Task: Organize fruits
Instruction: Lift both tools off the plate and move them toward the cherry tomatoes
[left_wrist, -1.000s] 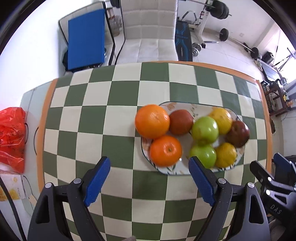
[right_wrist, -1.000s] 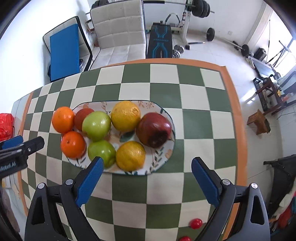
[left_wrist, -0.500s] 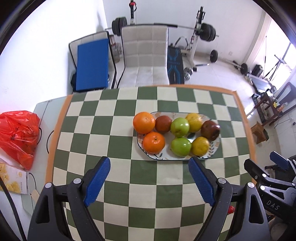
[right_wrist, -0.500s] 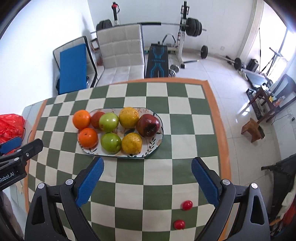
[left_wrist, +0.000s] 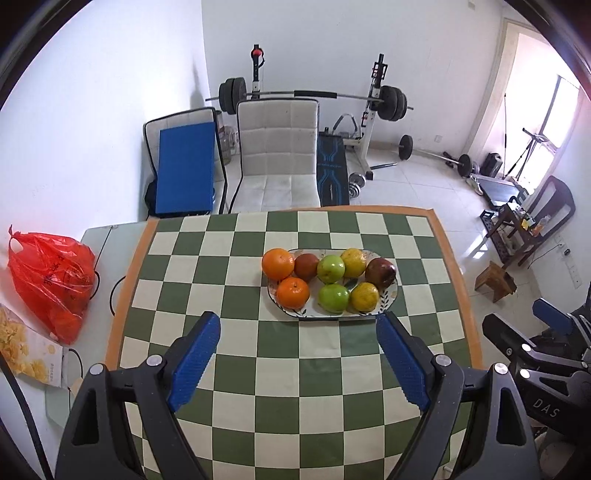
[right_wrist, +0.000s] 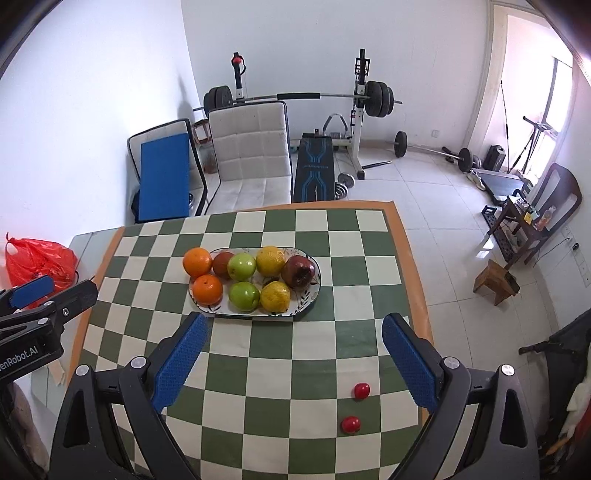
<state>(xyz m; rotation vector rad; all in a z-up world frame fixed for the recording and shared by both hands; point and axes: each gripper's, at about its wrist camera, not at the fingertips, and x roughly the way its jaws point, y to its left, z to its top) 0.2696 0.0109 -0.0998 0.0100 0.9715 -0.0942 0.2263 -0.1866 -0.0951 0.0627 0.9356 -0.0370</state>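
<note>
An oval patterned plate (left_wrist: 391, 295) (right_wrist: 310, 291) sits mid-table on the green checked cloth. It carries two oranges (left_wrist: 277, 263) (right_wrist: 197, 261), a brown-red fruit (left_wrist: 306, 266), two green apples (left_wrist: 331, 268) (right_wrist: 242, 266), two yellow citrus (left_wrist: 354, 262) (right_wrist: 270, 260) and a dark red apple (left_wrist: 381, 272) (right_wrist: 299, 271). My left gripper (left_wrist: 298, 354) hangs open and empty well in front of the plate. My right gripper (right_wrist: 295, 360) is open and empty too, equally far back. Two small red fruits (right_wrist: 361, 390) (right_wrist: 350, 424) lie on the cloth near the front right.
A red plastic bag (left_wrist: 51, 280) and a snack packet (left_wrist: 26, 350) lie left of the cloth. A white chair (left_wrist: 279, 155) and a blue-padded chair (left_wrist: 184, 170) stand behind the table. Weight bench and barbells fill the back; a wooden stool (left_wrist: 495, 280) stands right.
Both grippers have drawn back and up from the plate, which now looks smaller and farther. Their jaws stayed open. The fruits have not moved.
</note>
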